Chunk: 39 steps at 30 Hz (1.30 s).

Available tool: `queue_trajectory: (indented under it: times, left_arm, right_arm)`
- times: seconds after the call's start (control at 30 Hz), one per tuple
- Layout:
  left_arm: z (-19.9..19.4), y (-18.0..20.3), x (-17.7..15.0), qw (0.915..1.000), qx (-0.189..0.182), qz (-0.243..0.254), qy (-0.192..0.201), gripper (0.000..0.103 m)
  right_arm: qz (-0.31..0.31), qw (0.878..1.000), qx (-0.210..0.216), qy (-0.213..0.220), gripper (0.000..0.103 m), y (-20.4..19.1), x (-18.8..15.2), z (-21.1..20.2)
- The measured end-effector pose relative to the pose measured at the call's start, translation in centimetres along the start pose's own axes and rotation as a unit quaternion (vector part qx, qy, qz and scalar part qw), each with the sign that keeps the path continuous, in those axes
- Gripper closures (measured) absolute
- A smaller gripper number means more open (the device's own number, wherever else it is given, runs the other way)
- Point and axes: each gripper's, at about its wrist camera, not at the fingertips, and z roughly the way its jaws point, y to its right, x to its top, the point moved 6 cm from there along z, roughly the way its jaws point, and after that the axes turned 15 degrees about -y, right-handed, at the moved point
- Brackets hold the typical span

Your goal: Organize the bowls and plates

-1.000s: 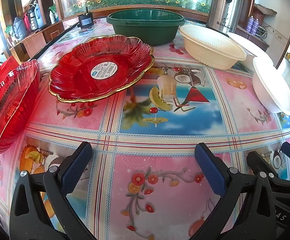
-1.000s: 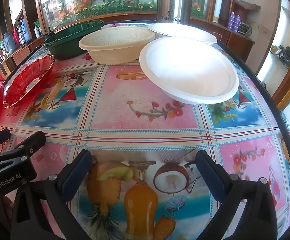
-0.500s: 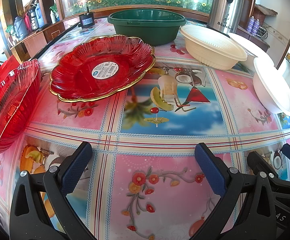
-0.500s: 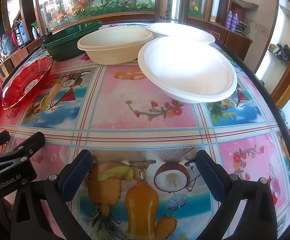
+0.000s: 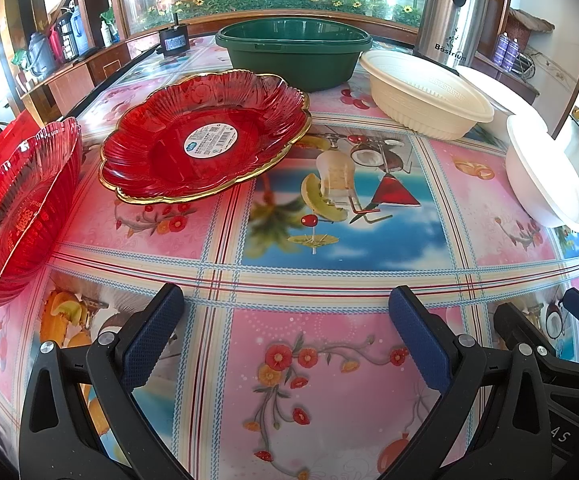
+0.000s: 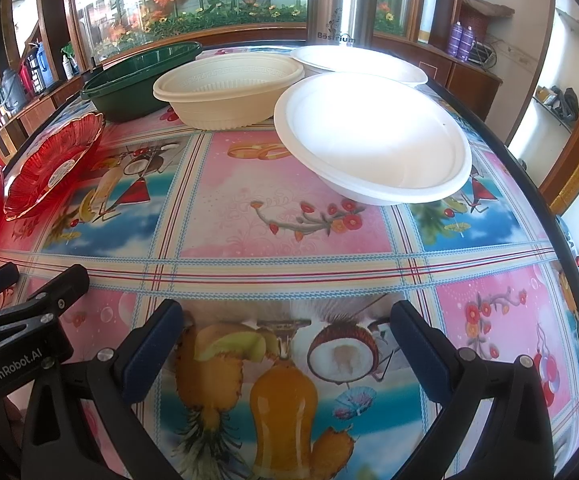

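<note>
A red glass plate with a gold rim and a round sticker (image 5: 205, 140) lies on the table ahead of my left gripper (image 5: 285, 332), which is open and empty. A second red plate (image 5: 17, 208) sits at the far left. A cream bowl (image 5: 425, 92) and a white bowl (image 5: 545, 176) stand to the right. In the right wrist view the white bowl (image 6: 373, 140) is ahead of my right gripper (image 6: 287, 340), open and empty. Behind it are the cream bowl (image 6: 229, 88) and another white bowl (image 6: 357, 62). The stickered red plate (image 6: 53, 164) shows at left.
A dark green basin (image 5: 293, 52) and a steel thermos (image 5: 453, 8) stand at the table's far side. The patterned tablecloth (image 5: 329, 380) covers the table. The table's right edge (image 6: 557, 216) drops off near the white bowl. Cabinets line the walls.
Both grippers have edged slightly forward toward the dishes; the scene has shifted only a little. Both stay open and empty.
</note>
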Motion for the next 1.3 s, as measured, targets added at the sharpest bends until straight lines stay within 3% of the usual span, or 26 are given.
queue_trajectory:
  times: [0.67, 0.8, 0.93, 1.13, 1.3]
  left_arm:
    - [-0.5, -0.3, -0.6, 0.9999, -0.013, 0.011, -0.002, 0.000]
    - [-2.4, -0.7, -1.0, 0.9996, -0.023, 0.005, 0.018, 0.001]
    - [-6.0, -1.6, -1.5, 0.9977, -0.017, 0.013, 0.064, 0.001]
    - [-9.6, -5.6, -1.2, 0.9943, -0.015, 0.005, 0.106, 0.001]
    - [-11.0, -10.3, -0.9, 0.9930, 0.009, -0.006, 0.118, 0.001]
  right_arm:
    - [0.004, 1.000, 0.005, 0.004, 0.001, 0.6, -0.3, -0.7]
    - [0.004, 1.000, 0.016, 0.016, 0.001, 0.6, -0.7, -2.2]
    - [-0.001, 0.999, 0.016, 0.038, 0.000, 0.3, -0.5, -4.5]
    - [-0.039, 0.997, 0.034, 0.062, 0.000, -3.0, 0.4, -7.7]
    - [-0.096, 0.992, 0.047, 0.074, 0.000, -8.3, 1.7, -9.2]
